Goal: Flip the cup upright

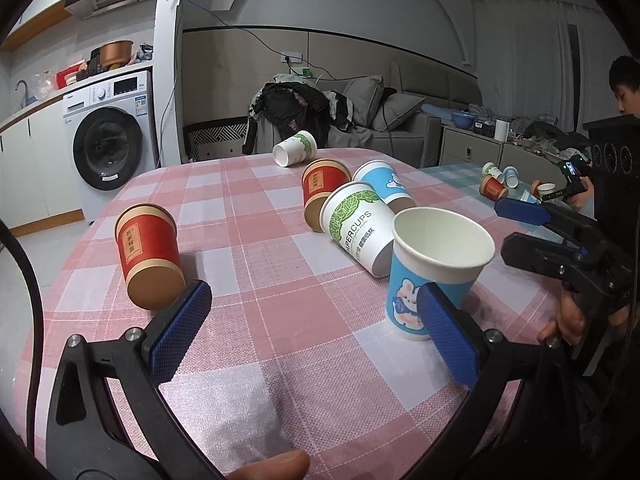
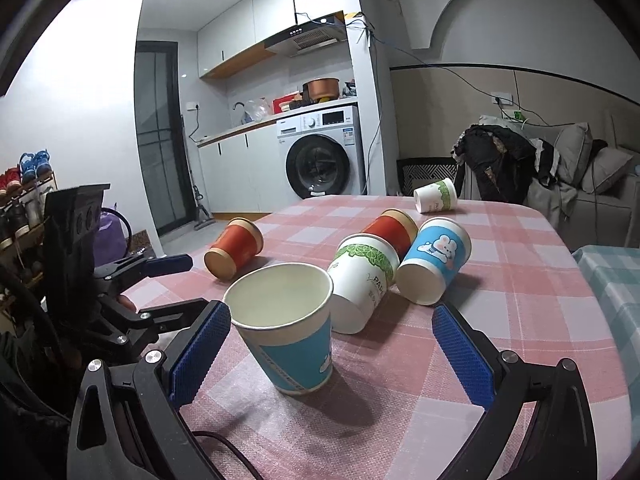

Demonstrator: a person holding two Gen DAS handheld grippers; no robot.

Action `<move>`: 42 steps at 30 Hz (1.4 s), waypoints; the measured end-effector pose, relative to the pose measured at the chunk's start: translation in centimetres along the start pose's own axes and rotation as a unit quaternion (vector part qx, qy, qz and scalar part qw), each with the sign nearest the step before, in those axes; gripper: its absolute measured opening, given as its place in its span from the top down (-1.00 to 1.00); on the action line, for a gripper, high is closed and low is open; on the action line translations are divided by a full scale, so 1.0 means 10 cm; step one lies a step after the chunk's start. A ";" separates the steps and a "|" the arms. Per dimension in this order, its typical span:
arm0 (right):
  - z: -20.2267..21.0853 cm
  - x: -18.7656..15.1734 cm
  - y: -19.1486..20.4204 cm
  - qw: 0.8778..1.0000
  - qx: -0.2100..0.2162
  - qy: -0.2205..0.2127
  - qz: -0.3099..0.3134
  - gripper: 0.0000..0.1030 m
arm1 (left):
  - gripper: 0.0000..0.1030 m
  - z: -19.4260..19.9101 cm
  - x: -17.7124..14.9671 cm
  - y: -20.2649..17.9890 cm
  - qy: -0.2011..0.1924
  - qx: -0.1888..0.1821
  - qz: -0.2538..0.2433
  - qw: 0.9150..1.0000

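Observation:
A blue bunny cup [image 1: 430, 276] stands upright on the pink checked tablecloth [image 1: 260, 320]; it also shows in the right wrist view [image 2: 286, 324]. My left gripper [image 1: 316, 324] is open and empty, its right finger beside that cup. My right gripper [image 2: 332, 352] is open with the upright cup between its fingers, not touching; it shows in the left wrist view [image 1: 508, 224]. Lying on their sides are two red cups [image 1: 148, 256] [image 1: 320, 192], a green-leaf cup [image 1: 360, 228], a second blue cup [image 1: 384, 184] and a far white-green cup [image 1: 294, 148].
A washing machine [image 1: 112, 140] stands beyond the table's left edge, a sofa with clothes [image 1: 360, 116] behind. A second table with a teal cloth [image 1: 460, 176] holds several small cups at the right, where a person [image 1: 624, 88] sits.

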State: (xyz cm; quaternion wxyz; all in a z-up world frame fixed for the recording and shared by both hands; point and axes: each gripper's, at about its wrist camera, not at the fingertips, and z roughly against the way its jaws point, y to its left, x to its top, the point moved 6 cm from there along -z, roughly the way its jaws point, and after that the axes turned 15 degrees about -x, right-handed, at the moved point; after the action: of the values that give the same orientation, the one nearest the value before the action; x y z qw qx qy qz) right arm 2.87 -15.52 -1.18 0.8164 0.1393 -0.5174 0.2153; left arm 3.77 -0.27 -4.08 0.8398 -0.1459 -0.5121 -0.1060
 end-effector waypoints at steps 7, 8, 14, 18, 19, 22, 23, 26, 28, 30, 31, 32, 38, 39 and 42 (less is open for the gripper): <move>-0.03 -0.02 -0.03 1.000 -0.005 0.003 0.001 -1.00 | -0.99 0.02 -0.03 0.02 -0.005 0.006 -0.002 1.000; -0.02 -0.03 -0.02 1.000 -0.005 0.003 0.001 -1.00 | -0.99 0.02 -0.03 0.03 -0.006 0.006 0.000 1.000; -0.04 -0.03 -0.03 1.000 -0.005 0.005 0.001 -1.00 | -0.99 0.03 -0.04 0.06 -0.008 0.010 0.000 1.000; -0.05 -0.03 -0.04 1.000 -0.005 0.006 0.000 -1.00 | -0.99 0.02 -0.04 0.08 -0.009 0.010 0.001 1.000; -0.04 -0.03 -0.04 1.000 -0.006 0.005 0.001 -1.00 | -0.99 0.02 -0.04 0.08 -0.009 0.010 0.001 1.000; -0.05 -0.03 -0.04 1.000 -0.007 0.006 0.002 -1.00 | -0.99 0.02 -0.04 0.07 -0.009 0.009 0.001 1.000; -0.05 -0.04 -0.04 1.000 -0.008 0.006 0.002 -1.00 | -0.99 0.02 -0.04 0.07 -0.009 0.010 0.000 1.000; -0.05 -0.04 -0.03 1.000 -0.008 0.006 0.003 -1.00 | -0.99 0.02 -0.04 0.07 -0.009 0.010 0.000 1.000; -0.04 -0.04 -0.03 1.000 -0.008 0.005 0.003 -1.00 | -0.99 0.03 -0.04 0.08 -0.009 0.009 -0.001 1.000; -0.05 -0.04 -0.03 1.000 -0.009 0.006 0.002 -1.00 | -0.99 0.03 -0.05 0.07 -0.009 0.008 -0.001 1.000; -0.04 -0.04 -0.03 1.000 -0.008 0.007 0.003 -1.00 | -0.99 0.03 -0.05 0.08 -0.009 0.009 -0.002 1.000; -0.04 -0.04 -0.03 1.000 -0.008 0.006 0.002 -1.00 | -0.99 0.03 -0.05 0.07 -0.009 0.010 -0.001 1.000; -0.04 -0.05 -0.02 1.000 -0.009 0.007 0.003 -1.00 | -0.99 0.03 -0.05 0.07 -0.009 0.010 -0.002 1.000; -0.04 -0.05 -0.02 1.000 -0.010 0.007 0.003 -1.00 | -0.99 0.03 -0.05 0.07 -0.009 0.009 -0.002 1.000; -0.04 -0.05 -0.02 1.000 -0.010 0.007 0.002 -1.00 | -0.99 0.03 -0.05 0.08 -0.009 0.009 0.000 1.000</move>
State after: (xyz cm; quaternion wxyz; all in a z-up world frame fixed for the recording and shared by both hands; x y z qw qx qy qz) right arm 3.15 -15.62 -1.81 0.8207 0.1286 -0.5142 0.2132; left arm 3.53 0.58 -4.49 0.8361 -0.1391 -0.5210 -0.1002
